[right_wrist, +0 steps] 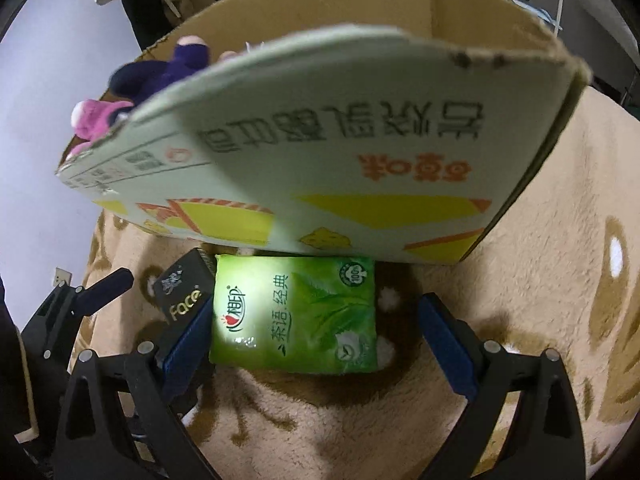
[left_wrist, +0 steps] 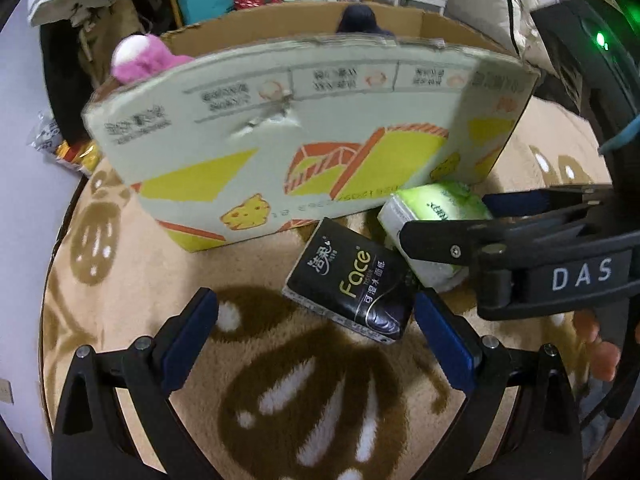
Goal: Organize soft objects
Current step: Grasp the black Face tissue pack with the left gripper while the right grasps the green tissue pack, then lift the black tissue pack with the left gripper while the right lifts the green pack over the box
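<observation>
The left hand-held gripper (left_wrist: 316,320) is spread wide and holds nothing; its blue-padded fingers (left_wrist: 444,344) hang low over the rug (left_wrist: 132,300). The black pack (left_wrist: 352,280) marked "Face" lies flat on the rug just ahead of it, nearer the right-side finger, with neither pad touching it.

The right hand-held gripper (right_wrist: 316,332) is also wide open and empty. The green pack (right_wrist: 296,312) lies flat on the rug between its fingers: its left edge is just beside the left pad, whether touching I cannot tell, while the right pad stands apart from it. In the left wrist view this gripper (left_wrist: 444,220) reaches in from the right, over the green pack (left_wrist: 432,216).

The two packs lie side by side, the black one (right_wrist: 184,288) at the green one's left, edges close or touching. Both sit at the foot of the box (left_wrist: 280,140), an open printed carton standing on the rug; the green pack's far end is tucked under the box's near wall (right_wrist: 340,152) as seen from the right wrist.

Inside the box, a pink toy (left_wrist: 140,58) shows above the rim at the left, and a dark blue toy (right_wrist: 160,72) lies beside it.
</observation>
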{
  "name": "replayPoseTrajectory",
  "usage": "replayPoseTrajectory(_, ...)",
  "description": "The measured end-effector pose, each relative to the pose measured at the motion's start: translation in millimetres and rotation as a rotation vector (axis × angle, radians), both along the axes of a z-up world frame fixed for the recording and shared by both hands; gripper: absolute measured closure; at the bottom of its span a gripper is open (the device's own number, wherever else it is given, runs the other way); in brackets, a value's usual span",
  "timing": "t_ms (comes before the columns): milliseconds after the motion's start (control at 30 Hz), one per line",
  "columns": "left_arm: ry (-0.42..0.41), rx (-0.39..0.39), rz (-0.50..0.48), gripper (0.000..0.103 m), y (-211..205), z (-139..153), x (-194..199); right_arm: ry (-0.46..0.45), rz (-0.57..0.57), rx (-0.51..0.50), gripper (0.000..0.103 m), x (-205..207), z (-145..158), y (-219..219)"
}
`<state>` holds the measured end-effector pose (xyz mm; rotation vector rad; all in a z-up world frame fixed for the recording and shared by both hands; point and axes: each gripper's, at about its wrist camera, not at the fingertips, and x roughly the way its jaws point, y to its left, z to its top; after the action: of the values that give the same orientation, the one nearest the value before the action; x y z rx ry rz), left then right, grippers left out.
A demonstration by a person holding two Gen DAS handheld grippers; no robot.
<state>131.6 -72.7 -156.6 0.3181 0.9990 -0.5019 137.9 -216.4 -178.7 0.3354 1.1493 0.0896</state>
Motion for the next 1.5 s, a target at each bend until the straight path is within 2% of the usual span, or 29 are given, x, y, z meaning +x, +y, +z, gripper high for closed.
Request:
replayPoseTrajectory(500,-0.012,0.025,-0.078,0.007,-26.1,-14.5,-1.6,0.012,0.0,-0.007,0.001,5.0,-4.8,8.1)
replayPoseTrajectory(600,-0.013,0.026,-0.062,0.017,-26.8,-17.4,-3.3,0.017,-0.005,-0.025,0.009,4.3,-3.7,7.1)
replayPoseTrajectory(700,-0.018,0.025,-0.047,0.021,-25.4,-18.4,-7.1,0.016,-0.001,-0.054,0.017,2.1,-3.0,6.7)
replayPoseTrajectory(767,-0.024,0.024,-0.041,0.034,-24.6,-18.0,-8.4,0.015,-0.005,-0.067,0.022,0.7,-2.7,6.8)
replayPoseTrajectory(800,-0.025,0.019,-0.035,0.036,-23.6,-17.2,-8.1,0.015,-0.007,-0.069,0.023,-0.6,-2.6,5.7)
replayPoseTrajectory(1000,-0.027,0.001,0.016,0.037,-8.5,-10.3,-16.4,0.013,0.005,-0.086,0.025,-5.5,0.8,6.4)
replayPoseTrajectory(1167,-0.051,-0.007,0.043,0.037,-3.1,5.1,-27.3,0.002,0.001,-0.116,0.026,-12.4,8.8,7.0)
replayPoseTrajectory(1333,-0.099,-0.013,0.071,0.037,4.0,29.1,-33.0,-0.029,-0.04,-0.122,0.026,-25.7,29.0,-2.8)
replayPoseTrajectory(1500,-0.157,-0.072,0.107,0.037,21.6,60.5,-47.5,-0.117,-0.1,-0.056,0.026,-50.0,64.2,-22.4)
